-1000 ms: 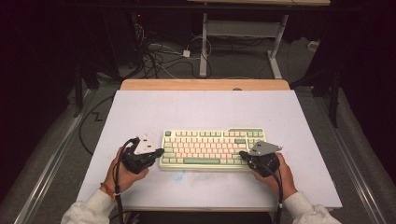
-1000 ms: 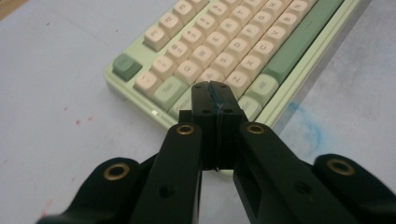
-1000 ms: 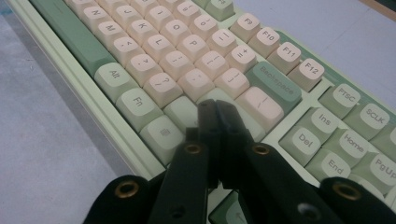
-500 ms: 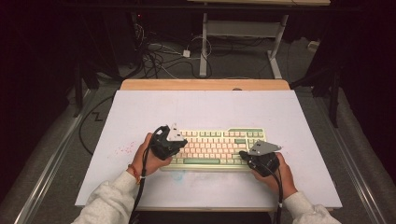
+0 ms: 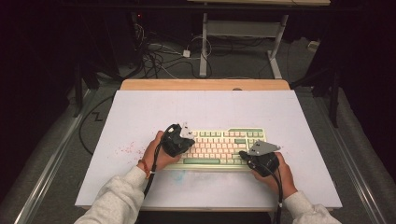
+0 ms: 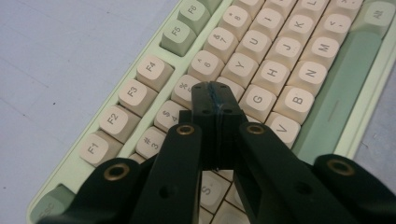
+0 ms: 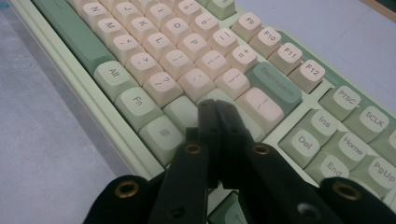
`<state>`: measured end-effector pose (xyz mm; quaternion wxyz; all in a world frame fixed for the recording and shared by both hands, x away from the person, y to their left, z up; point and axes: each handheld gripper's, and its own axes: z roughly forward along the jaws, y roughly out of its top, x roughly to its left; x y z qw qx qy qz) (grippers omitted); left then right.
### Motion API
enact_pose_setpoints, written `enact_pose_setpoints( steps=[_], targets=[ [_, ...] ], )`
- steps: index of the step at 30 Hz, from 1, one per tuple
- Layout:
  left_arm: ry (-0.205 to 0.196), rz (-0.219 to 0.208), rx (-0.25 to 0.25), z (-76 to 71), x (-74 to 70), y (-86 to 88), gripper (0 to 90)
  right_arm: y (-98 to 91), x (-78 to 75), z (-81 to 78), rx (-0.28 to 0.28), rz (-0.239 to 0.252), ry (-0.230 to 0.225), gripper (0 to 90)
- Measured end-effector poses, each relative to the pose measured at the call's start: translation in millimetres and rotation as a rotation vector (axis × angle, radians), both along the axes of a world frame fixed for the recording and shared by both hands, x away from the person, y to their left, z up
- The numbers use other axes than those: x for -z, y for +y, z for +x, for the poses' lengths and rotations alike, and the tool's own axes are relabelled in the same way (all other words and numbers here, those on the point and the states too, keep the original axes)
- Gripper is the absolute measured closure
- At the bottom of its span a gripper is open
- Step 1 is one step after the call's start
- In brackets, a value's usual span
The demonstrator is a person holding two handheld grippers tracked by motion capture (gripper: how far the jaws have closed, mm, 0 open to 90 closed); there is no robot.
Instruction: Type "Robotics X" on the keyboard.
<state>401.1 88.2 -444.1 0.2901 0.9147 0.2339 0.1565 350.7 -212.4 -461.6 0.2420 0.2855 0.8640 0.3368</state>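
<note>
A pale green keyboard [image 5: 219, 147] with cream and green keycaps lies on the white table top, near the front. My left gripper [image 5: 183, 140] hovers over its left part. In the left gripper view its jaws [image 6: 215, 91] are pressed together with nothing between them, their tips above the keys of the keyboard [image 6: 280, 56] around 5 and T. My right gripper [image 5: 256, 158] stays at the lower right of the main key block. Its jaws [image 7: 215, 106] are shut and empty too, just above the keys of the keyboard [image 7: 177, 42] below Backspace.
The white mat [image 5: 210, 112] covers the table, and a wooden strip [image 5: 205, 84] shows at the far edge. Red specks [image 5: 126, 149] mark the mat left of the keyboard. Cables [image 5: 159, 56] and a desk frame [image 5: 275, 51] sit on the floor beyond.
My left hand has moved right, from beside the keyboard's left end to over its left keys. The right hand has kept still. Both pairs of jaws stay shut.
</note>
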Motion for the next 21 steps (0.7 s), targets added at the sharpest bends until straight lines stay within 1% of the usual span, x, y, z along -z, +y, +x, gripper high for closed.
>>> enact_pose_setpoints(
  steps=[3,8,18,20,21],
  targets=[
    [0.01,0.004,-0.001,2.5,2.3,-1.9,87.9,0.0,0.0,0.1,0.0,0.0,0.0,90.0],
    [0.001,0.012,0.004,2.5,2.3,-5.3,87.9,0.1,-0.1,0.1,-0.001,-0.001,0.0,90.0],
    [-0.002,0.019,-0.004,3.0,1.9,-4.2,87.5,0.8,-0.4,-0.2,-0.002,-0.012,-0.005,90.0],
    [0.003,0.022,-0.003,3.4,2.3,-4.3,87.5,0.9,-0.4,-0.3,-0.001,-0.011,-0.005,90.0],
    [0.018,0.038,0.0,4.0,4.1,-5.3,87.6,1.0,-0.3,-0.5,-0.001,-0.012,-0.007,90.0]
  ],
)
